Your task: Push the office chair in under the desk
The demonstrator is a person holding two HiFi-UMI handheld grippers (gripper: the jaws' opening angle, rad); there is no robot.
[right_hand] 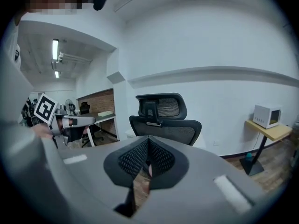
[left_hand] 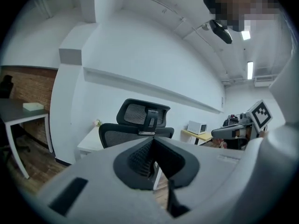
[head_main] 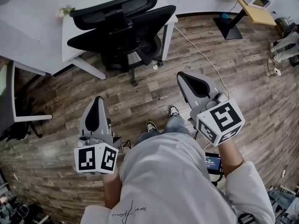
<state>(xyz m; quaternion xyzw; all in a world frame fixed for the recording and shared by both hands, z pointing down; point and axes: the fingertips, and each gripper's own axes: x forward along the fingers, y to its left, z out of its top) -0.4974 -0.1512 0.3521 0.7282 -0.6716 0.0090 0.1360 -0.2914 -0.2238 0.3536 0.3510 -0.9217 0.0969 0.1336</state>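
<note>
A black mesh office chair (head_main: 122,27) with a headrest stands at the white desk (head_main: 37,17), its seat partly under the desktop and its back toward me. In the left gripper view the chair (left_hand: 140,125) is straight ahead, and in the right gripper view the chair (right_hand: 163,118) is ahead as well. My left gripper (head_main: 96,104) is shut and empty, held over the wood floor well short of the chair. My right gripper (head_main: 187,78) is shut and empty too, nearer the chair's right side but apart from it.
A white cable (head_main: 201,55) runs across the plank floor right of the chair. A wooden side table (head_main: 250,6) on a black foot stands at the back right. A second white desk leg (head_main: 28,118) is at the left. Gear lies at the right edge (head_main: 282,48).
</note>
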